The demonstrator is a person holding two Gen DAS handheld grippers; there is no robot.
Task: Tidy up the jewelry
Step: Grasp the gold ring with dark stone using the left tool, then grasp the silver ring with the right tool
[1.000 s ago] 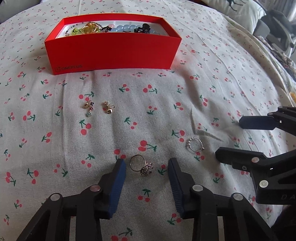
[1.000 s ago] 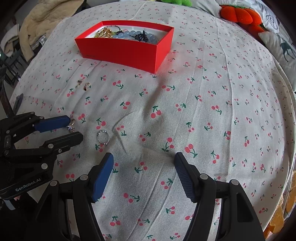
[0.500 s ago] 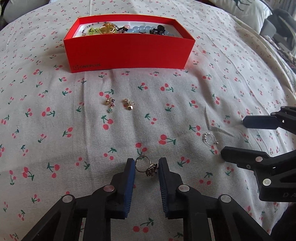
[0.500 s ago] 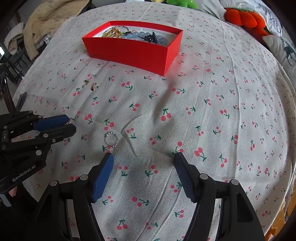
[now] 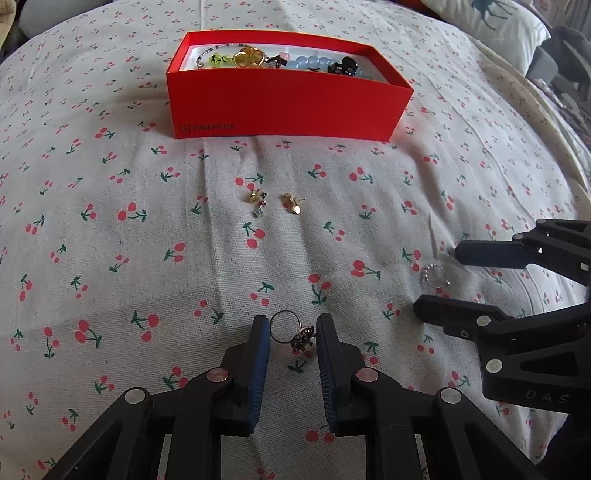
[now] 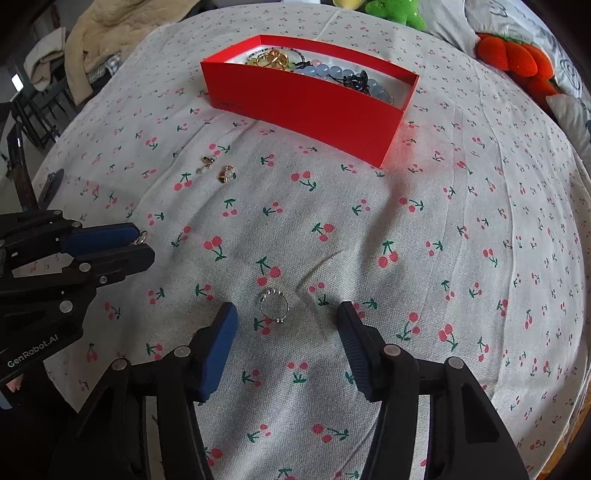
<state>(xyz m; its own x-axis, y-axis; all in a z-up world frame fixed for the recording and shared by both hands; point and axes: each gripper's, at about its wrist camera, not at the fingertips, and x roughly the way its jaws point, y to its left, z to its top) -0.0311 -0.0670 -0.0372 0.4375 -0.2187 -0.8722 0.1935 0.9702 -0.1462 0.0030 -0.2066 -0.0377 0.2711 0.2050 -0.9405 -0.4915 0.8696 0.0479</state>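
My left gripper (image 5: 291, 328) is shut on a thin ring with a dark jewelled head (image 5: 293, 334), held just above the cherry-print cloth. In the right wrist view the left gripper (image 6: 138, 243) shows at the left edge with that ring (image 6: 140, 238) peeking out. My right gripper (image 6: 286, 314) is closing its jaws around a silver beaded ring (image 6: 274, 306) that lies flat on the cloth, and the pads are clear of it. From the left wrist view the right gripper (image 5: 437, 280) straddles that silver ring (image 5: 434, 277). Two small gold earrings (image 5: 275, 202) lie before the red box (image 5: 288, 107).
The red box (image 6: 314, 107) holds bracelets, blue beads and gold pieces. Plush toys (image 6: 517, 55) and a pillow (image 5: 491, 26) sit at the far right of the bed. Clothes hang over a chair (image 6: 88, 48) beyond the bed's left edge.
The left jaws closed onto the jewelled ring and now hold it. The right gripper slid over the silver ring and its jaws narrowed around it. The box looks nearer in both views.
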